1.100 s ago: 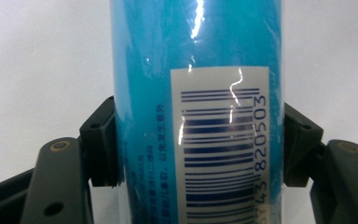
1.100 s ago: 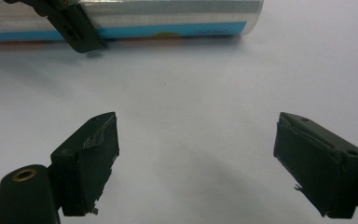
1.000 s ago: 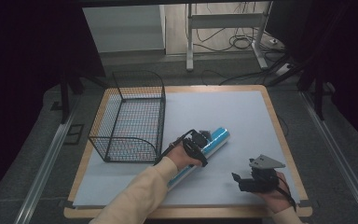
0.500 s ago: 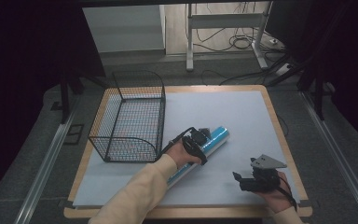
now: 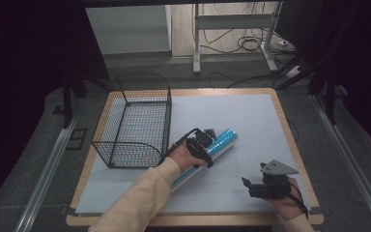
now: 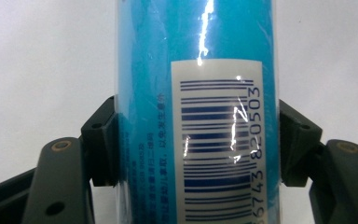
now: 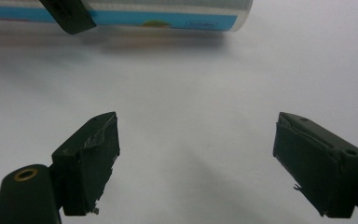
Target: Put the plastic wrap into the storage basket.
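Left gripper view has the left gripper [image 6: 198, 140] with jaws pinching the shiny blue plastic-wrapped tube [image 6: 198, 70], lying just right of the black wire basket [image 5: 135, 123]. Right gripper [image 7: 196, 158] sits spread, idle. Next, probably lift it basketward.

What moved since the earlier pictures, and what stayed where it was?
Very little moved. The left gripper was already at the blue tube and now has a jaw on each side of it, seen in the left gripper view; the tube lies where it did. The right gripper stays open over the table, and the basket has not shifted.
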The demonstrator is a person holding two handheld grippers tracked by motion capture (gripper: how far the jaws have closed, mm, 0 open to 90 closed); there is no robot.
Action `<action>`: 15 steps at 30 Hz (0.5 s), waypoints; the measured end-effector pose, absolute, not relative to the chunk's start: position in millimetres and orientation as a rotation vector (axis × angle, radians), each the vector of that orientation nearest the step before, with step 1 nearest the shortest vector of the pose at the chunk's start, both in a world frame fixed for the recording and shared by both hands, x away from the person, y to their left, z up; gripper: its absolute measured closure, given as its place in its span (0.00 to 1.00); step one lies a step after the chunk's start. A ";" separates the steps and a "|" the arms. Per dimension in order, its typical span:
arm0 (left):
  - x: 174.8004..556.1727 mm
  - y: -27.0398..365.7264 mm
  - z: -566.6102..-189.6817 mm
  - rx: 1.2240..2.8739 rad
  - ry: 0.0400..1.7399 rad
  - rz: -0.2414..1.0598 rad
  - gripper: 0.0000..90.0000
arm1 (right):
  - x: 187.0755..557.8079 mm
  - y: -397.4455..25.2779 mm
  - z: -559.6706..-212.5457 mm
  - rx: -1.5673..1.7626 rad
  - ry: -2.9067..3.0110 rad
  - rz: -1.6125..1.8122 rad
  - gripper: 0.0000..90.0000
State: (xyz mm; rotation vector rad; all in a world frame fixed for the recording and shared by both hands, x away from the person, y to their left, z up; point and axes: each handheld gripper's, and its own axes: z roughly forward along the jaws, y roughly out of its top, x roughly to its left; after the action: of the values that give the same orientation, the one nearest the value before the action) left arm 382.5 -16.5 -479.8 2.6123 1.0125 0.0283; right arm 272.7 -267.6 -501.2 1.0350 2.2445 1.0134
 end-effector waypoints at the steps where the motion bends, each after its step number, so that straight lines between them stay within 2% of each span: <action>1: 382.4 -16.1 -478.8 2.608 1.014 0.028 0.35 | 272.7 -267.6 -501.2 1.036 2.244 1.013 0.16; 15: 380.2 -10.8 -458.4 2.582 0.990 0.065 0.35 | 272.5 -268.4 -500.0 1.037 2.239 1.015 0.16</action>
State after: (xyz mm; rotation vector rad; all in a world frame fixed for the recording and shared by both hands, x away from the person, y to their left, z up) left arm 380.2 -10.8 -458.4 2.5818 0.9898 0.0648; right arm 272.5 -268.4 -500.0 1.0366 2.2388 1.0152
